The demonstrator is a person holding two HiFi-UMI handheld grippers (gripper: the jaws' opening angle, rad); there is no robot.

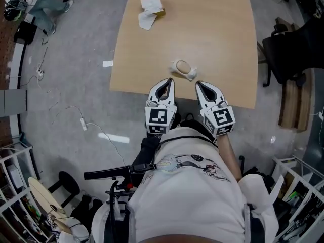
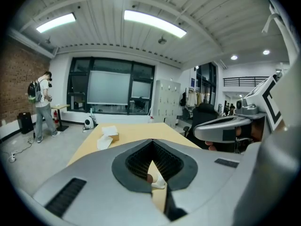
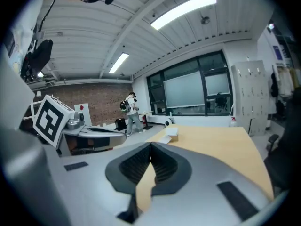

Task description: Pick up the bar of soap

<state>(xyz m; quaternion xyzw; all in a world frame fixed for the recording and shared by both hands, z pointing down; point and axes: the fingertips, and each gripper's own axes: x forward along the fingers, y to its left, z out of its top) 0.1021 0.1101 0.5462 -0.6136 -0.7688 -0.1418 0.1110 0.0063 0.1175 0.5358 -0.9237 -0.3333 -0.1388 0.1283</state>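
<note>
Grey floor lies all round a pale wooden table (image 1: 212, 29) in an open workroom with a brick wall and large windows. Near the table's front edge sits the beige oval bar of soap (image 1: 182, 66), resting in a small white dish (image 1: 191, 75). A crumpled white paper with a little brown box (image 1: 151, 11) lies well apart, toward the far side.

The left gripper (image 1: 170, 80) and the right gripper (image 1: 198, 83) hover just short of the soap, one to each side. Both have their jaws closed tip to tip, with nothing between them. In the left gripper view the soap (image 2: 148, 177) shows low and just ahead, through the gap behind the closed tips.

The bar looks hard, light and smooth, and probably slick if damp. Its rounded sides could let it squirt out of a pinch. The safest hold is likely across the narrower width at its middle, with the pads flat on the long sides and pressing gently. The dish seems loose and light, so it may skid or lift along with the bar. Either gripper has to open before it can take hold.
</note>
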